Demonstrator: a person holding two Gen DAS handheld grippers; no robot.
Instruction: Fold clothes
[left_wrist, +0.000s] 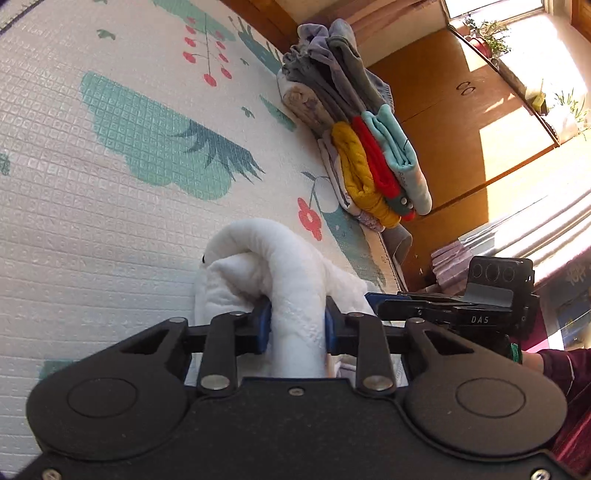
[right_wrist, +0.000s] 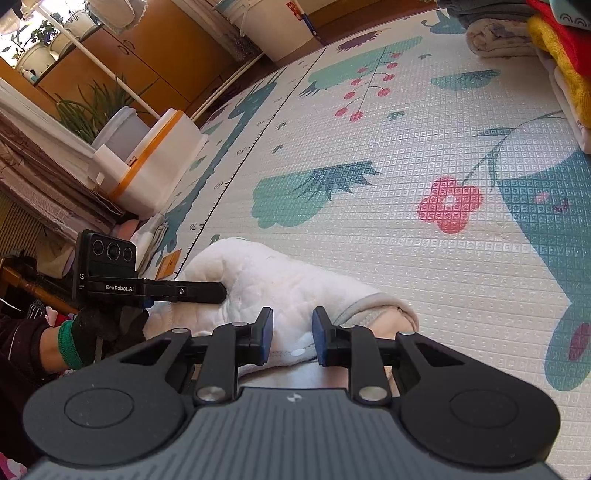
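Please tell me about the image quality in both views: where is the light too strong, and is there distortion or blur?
Left wrist view: sunlight blows out the window area at upper right; the fisheye curves the play mat; the white garment in the left gripper is sharp. Right wrist view: softer light, glare at the top-left window, edges bent, with the stack of folded clothes cut off at the corner.

Both claws: matte black bodies, two round pivot caps each, black linkage arms with silver rivets, blue pads on the fingertips. Left claw (left_wrist: 297, 325) has a plain textured housing; right claw (right_wrist: 292, 338) has a ribbed grey top with a small white logo. Side view shows "GenRobot.AI" lettering and a triple-lens module. Person wears a black glove (right_wrist: 107, 325), green cuff, dark maroon sleeve.
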